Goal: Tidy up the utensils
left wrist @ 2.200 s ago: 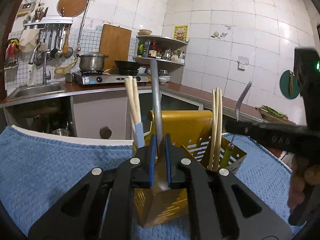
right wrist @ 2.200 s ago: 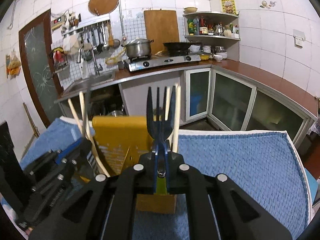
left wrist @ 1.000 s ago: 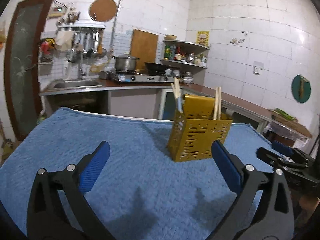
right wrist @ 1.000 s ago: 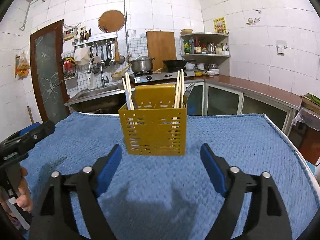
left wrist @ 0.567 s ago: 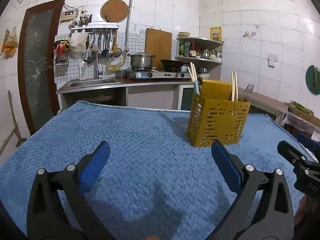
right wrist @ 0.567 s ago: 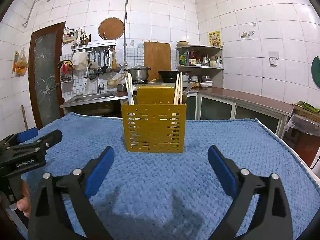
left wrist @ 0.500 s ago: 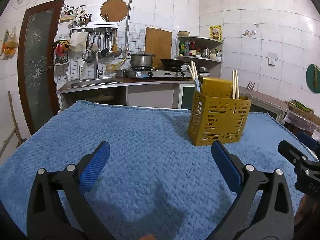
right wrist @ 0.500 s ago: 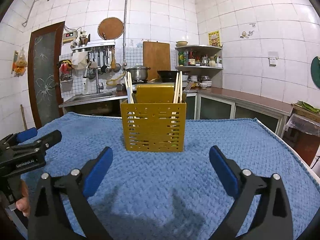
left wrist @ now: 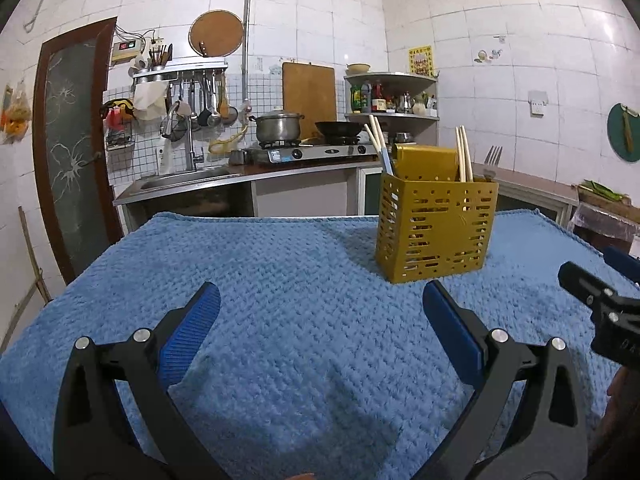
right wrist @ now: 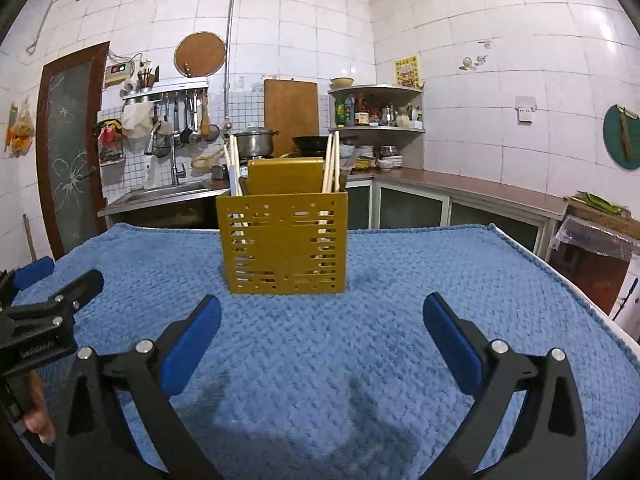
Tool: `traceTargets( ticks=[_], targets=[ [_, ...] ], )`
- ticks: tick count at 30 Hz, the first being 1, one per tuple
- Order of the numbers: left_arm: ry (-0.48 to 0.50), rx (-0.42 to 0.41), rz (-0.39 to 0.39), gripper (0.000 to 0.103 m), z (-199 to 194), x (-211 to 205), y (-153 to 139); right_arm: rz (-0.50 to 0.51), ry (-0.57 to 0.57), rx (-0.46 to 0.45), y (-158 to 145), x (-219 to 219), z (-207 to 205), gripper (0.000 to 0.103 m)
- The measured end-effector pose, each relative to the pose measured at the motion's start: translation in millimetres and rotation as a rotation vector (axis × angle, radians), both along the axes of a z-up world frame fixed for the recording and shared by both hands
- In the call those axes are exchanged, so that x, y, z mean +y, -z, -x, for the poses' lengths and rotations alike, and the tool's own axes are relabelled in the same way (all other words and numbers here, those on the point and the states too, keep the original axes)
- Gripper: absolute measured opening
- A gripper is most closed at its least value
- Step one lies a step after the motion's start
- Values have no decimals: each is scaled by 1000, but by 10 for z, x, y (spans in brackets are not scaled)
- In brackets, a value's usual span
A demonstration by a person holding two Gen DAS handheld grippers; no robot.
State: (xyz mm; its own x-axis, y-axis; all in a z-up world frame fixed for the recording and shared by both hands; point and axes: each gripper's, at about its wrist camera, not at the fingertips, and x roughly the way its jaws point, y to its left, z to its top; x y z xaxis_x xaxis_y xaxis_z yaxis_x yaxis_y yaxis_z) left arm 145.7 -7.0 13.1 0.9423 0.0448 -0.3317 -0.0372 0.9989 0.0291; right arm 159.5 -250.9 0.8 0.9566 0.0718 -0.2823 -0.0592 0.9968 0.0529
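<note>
Landmark: the yellow caddy [right wrist: 282,244] stands upright on the blue cloth [right wrist: 400,360], and every place below is given from it.
Utensils: chopsticks [right wrist: 331,162] rise from the caddy's right side and another pair [right wrist: 233,166] from its left; a fork [left wrist: 492,159] stands behind the right corner in the left view. No loose utensil shows on the cloth around the caddy.
Left gripper [left wrist: 318,332]: jaws spread wide and empty, low over the cloth in front of the caddy and to its left.
Right gripper [right wrist: 322,334]: jaws released too, holding nothing, squarely in front of the caddy.
Stage: judging by the filled caddy and bare cloth, the sorting looks close to finished or finished.
Doing it well: if anything remains, it is to check that each piece sits upright in its own section. Any correction should come from above, gripping a handle near its top, so that the light caddy is not tipped or dragged on the soft cloth.
Risk: leaning chopsticks could catch a jaw that comes in from the side.
Left view only: it takes the caddy at its corner, showing two faces and the fork's prongs clearly; the right gripper's tip appears at the right edge.
Right view only: it faces the caddy's front flat on, showing both chopstick pairs through the slots, a dark handle [right wrist: 243,185] beside the left pair, and the left gripper at the left edge.
</note>
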Motion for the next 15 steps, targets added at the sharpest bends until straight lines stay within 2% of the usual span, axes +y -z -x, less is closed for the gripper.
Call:
traceTargets(
  ticks=[15],
  targets=[
    [3,10,21,98,-24,63,14,32,-2,-20,-18,65,28,98]
  ],
)
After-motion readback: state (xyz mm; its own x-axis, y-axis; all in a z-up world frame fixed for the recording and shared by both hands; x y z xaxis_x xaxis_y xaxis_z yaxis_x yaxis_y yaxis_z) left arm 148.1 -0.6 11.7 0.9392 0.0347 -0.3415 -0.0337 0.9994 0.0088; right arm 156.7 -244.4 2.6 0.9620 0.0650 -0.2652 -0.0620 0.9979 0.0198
